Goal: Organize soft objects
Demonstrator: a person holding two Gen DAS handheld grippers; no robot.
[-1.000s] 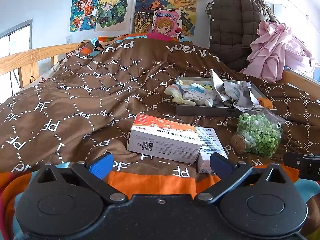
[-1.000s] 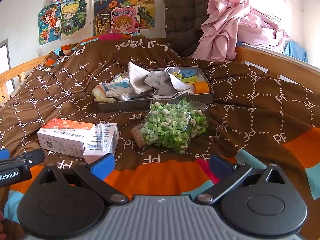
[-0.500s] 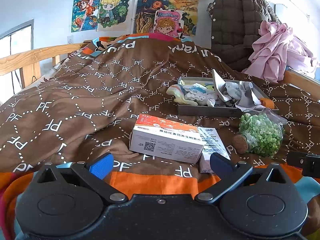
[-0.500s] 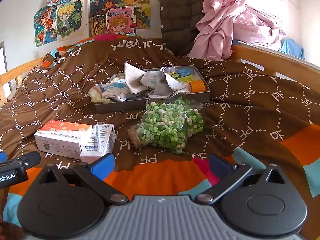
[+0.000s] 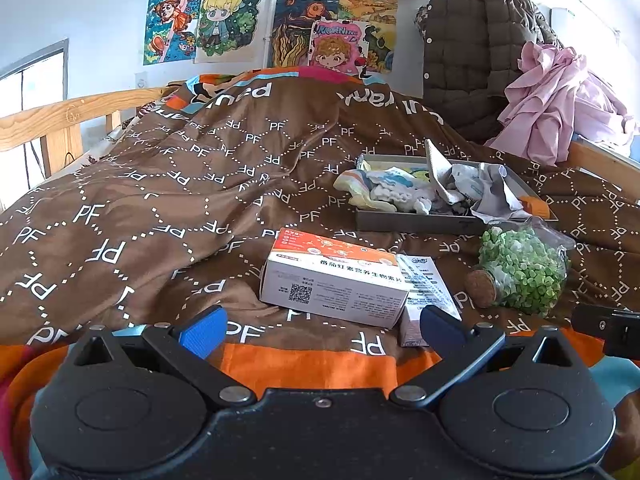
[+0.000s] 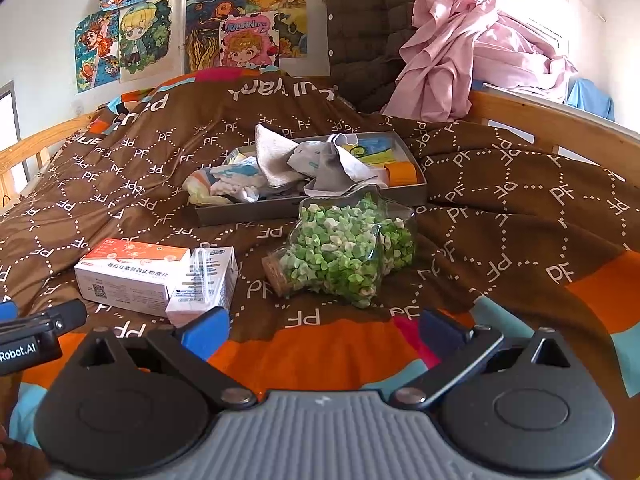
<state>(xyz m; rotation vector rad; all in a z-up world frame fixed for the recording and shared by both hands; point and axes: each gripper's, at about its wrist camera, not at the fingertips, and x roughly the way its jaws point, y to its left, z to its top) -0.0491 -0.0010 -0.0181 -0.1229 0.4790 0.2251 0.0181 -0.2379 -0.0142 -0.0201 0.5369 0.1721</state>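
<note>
Grippers first: my left gripper (image 5: 322, 326) and right gripper (image 6: 322, 326) are both spread wide, nothing between the blue pads, both hovering low over the near edge of the bedspread (image 5: 160, 200). Task items, i.e. the crumpled socks and cloths (image 6: 280, 168), sit heaped in the grey tray (image 6: 248, 214) mid-bed, one pale sock hanging over the tray's left rim. Risk 1: the cork-stoppered glass jar (image 6: 344, 252) of green paper stars lies on its side just in front of the tray, between my right gripper and the fabric; a straight reach could nudge it, and I judge it would roll on the soft quilt. Risk 2: pinching one cloth prob. drags tangled neighbours out w/ it. Risk 3: the shallow tray looks light, so a sideways pull may skid it. Materials: fabrics limp, knit, creased, no fixed shape; tray rigid, thin-walled, rectangular; jar hard, smooth, transparent; white-and-orange box (image 5: 336, 276) and small carton (image 5: 424, 296) are stiff card, touching each other, near my left gripper; bedspread plush, rumpled, uneven support
</note>
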